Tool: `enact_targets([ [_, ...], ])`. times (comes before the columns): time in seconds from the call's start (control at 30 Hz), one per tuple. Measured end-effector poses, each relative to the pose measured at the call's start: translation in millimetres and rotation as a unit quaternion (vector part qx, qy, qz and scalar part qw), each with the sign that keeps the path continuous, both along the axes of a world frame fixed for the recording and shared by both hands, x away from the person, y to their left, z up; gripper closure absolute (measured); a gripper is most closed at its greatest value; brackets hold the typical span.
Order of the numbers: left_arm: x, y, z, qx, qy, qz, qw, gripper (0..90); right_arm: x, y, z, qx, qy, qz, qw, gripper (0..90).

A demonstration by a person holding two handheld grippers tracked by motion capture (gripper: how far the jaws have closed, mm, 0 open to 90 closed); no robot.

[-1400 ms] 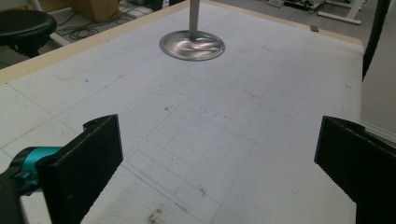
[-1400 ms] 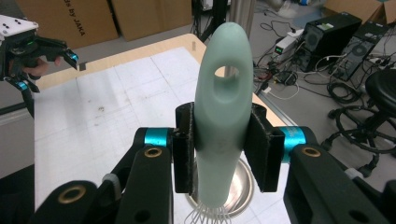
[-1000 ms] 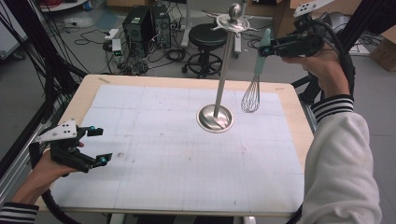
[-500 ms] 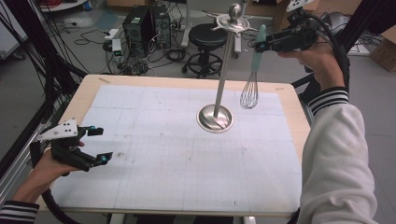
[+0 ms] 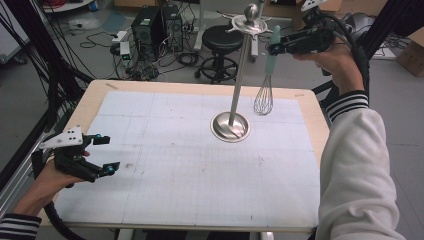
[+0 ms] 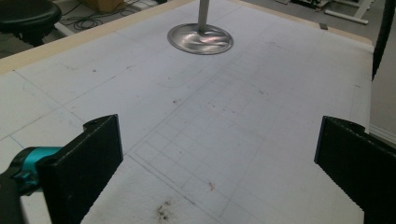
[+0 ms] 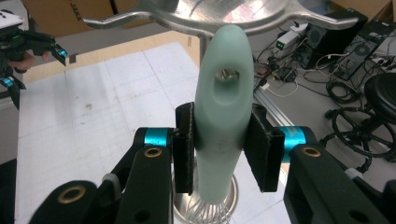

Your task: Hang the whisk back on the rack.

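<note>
Your right tool (image 5: 272, 48) is clamped on the pale green handle of the whisk (image 5: 265, 85), with both jaws pressed flat against the handle's sides just below its hanging hole. The whisk hangs upright in the air, wire head down, just beside the post of the steel stand (image 5: 239, 75) and clear of the tabletop (image 5: 95, 100). In the right gripper view the hanging hole (image 7: 226, 77) sits directly below the stand's top plate with its curved hook arms (image 7: 116, 19). Judged from this alignment, you are holding the whisk high and vertical so that the hole can be brought level with a hook. Gripping below the hole leaves the hole free for the hook to pass through.

The stand's round base (image 5: 230, 126) rests on the white gridded mat (image 5: 175, 170) that covers the tabletop, somewhat right of centre. The heavy base probably keeps the post steady if the whisk nudges it.

Your left tool (image 5: 95, 155) is held low at the near left corner of the mat, jaws spread wide with nothing between them, well apart from the stand. This position keeps it out of the working area; it is also free to steady the stand if needed.

Readable writing is scarce. A cardboard box (image 7: 79, 11) at the top left of the right gripper view carries a few dark letters, too cropped to read with confidence. No brand mark is legible on the whisk or the stand.
</note>
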State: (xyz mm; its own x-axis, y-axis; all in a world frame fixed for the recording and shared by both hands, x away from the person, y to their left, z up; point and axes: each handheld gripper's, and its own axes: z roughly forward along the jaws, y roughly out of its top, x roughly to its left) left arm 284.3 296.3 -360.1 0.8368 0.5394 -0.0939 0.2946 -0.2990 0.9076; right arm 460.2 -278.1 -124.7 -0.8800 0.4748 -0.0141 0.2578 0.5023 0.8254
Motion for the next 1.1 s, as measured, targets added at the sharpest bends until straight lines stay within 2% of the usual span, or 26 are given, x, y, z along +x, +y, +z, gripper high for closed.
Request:
enact_targets([
  [0.4,-2.4,0.6,1.1,0.000,-0.002,-0.002,1.0000,1.7,1.9,14.0,-0.8,-0.004,0.002,0.003,1.0000,66.1],
  [0.67,-2.9,0.8,0.9,0.001,-0.003,-0.002,1.0000,1.7,1.3,13.9,-7.1,-0.003,0.003,0.002,1.0000,65.4],
  [0.73,-2.7,0.1,0.7,0.002,-0.004,-0.002,1.0000,1.7,0.7,14.8,-7.2,-0.009,-0.006,0.002,0.9999,64.7],
  [0.8,-2.7,-0.2,0.7,0.003,-0.004,-0.003,1.0000,1.7,-1.4,16.1,-6.9,-0.007,-0.007,-0.008,0.9999,57.6],
  [0.93,-3.3,-1.0,0.7,0.003,-0.006,-0.004,1.0000,1.7,-5.4,17.6,-8.0,-0.019,-0.016,-0.022,0.9994,47.6],
  [1.03,-3.8,-0.8,1.0,0.004,-0.006,-0.006,1.0000,1.7,-10.1,15.6,-10.3,-0.016,-0.019,-0.031,0.9992,39.6],
  [1.07,-4.1,-1.0,1.1,0.004,-0.007,-0.004,1.0000,1.7,-13.2,14.5,-12.1,-0.008,-0.017,-0.039,0.9991,34.2],
  [1.1,-4.5,-1.1,1.1,0.004,-0.008,-0.004,1.0000,1.7,-15.5,13.2,-13.7,-0.004,-0.013,-0.044,0.9989,24.6],
])
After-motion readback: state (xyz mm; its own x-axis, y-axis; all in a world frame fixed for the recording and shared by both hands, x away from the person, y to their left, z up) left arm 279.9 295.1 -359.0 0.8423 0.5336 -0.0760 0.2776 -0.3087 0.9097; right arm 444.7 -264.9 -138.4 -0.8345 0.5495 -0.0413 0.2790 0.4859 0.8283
